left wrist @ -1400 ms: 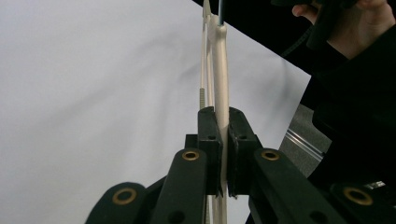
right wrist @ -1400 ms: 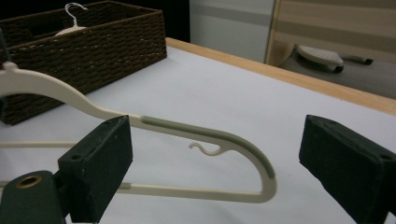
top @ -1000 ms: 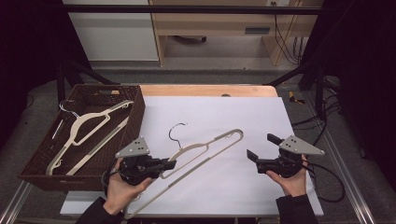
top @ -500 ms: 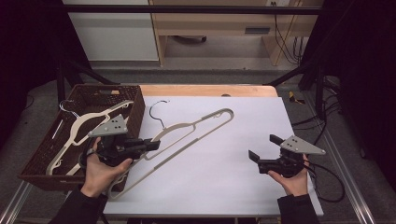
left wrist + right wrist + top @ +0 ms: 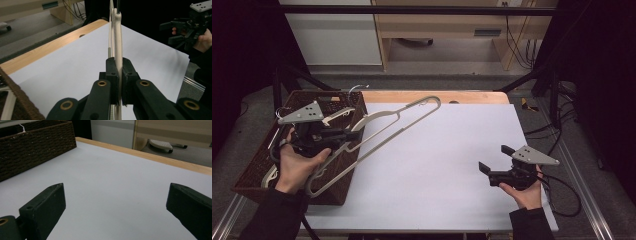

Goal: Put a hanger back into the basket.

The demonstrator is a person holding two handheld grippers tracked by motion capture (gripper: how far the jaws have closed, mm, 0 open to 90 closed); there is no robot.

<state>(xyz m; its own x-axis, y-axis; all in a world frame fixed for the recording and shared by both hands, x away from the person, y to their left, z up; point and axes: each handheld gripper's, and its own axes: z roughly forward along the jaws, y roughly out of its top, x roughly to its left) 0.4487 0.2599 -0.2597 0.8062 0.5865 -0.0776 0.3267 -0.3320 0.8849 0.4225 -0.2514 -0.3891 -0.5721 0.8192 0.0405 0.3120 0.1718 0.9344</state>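
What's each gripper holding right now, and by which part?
Left gripper clamps the beige hanger on a flat arm, near its lower end. Right gripper holds nothing, jaws open.

Left gripper (image 5: 343,136) fingers clamped; right gripper (image 5: 492,167) fingers spread wide.

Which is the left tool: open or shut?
Shut: the left tool has both pads pressed against the cream hanger between them.

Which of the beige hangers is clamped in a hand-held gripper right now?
The hanger slanting over the basket's edge, clamped by the left hand-held gripper. The other hangers lie inside the basket.
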